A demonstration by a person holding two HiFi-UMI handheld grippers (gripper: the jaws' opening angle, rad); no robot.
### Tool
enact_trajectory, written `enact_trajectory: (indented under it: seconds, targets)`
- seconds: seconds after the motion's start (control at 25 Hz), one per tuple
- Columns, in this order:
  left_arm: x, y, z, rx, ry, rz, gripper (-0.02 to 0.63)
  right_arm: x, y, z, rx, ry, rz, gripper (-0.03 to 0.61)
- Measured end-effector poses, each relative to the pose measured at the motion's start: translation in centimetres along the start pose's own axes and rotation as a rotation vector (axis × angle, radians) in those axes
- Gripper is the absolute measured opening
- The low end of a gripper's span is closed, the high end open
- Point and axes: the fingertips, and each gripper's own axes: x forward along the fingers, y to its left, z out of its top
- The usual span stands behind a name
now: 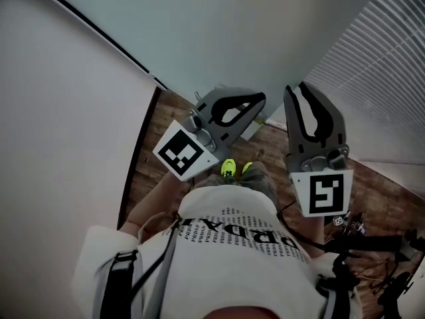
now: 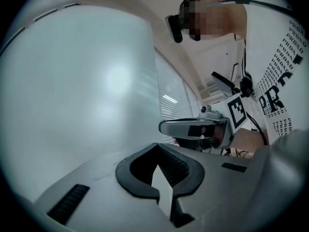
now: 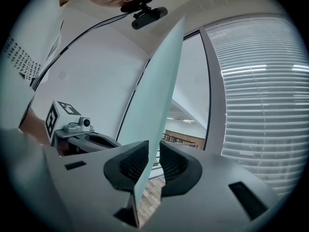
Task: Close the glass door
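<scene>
right gripper: jaws pinched on glass door edge, pane runs from lower centre to top centre | left gripper: tips together, nothing between, door pane fills frame left | blinds at frame right

There was one glass door, two tongs, left tongs and right tongs, two marker cubes, one slatted blind, one person.

Office: window blinds, glass door, wood floor
</scene>
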Motion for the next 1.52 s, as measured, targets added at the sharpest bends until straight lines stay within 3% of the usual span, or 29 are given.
enact_trajectory:
  seconds: [0.2,0.44,0.8,1.08,1.52]
  targets:
    - [0.1,0.8,-2.2,-0.021,0.013,0.042,-0.002,0.0,0.3,-1.7,0.012,-0.008,0.042,0.057]
    - [-1.8,1.9,-7.0,-0.104,0.151,0.192,-0.002,0.8,3.2,-4.8,0.150,-0.006,0.225,0.057]
    - [-1.7,2.0,-6.0,-0.081,0.133,0.278,-0.001,0.5,2.9,-4.0,0.137,-0.060,0.353,0.057]
    - [-1.3,2.4,-6.0,-0.038,0.124,0.248,-0.002,-0.1,2.2,-4.5,0.198,-0.045,0.334,0.057]
    - [1.2,5.1,-7.4,-0.017,0.106,0.215,-0.002,0.5,1.9,-5.8,0.199,-0.022,0.301,0.051]
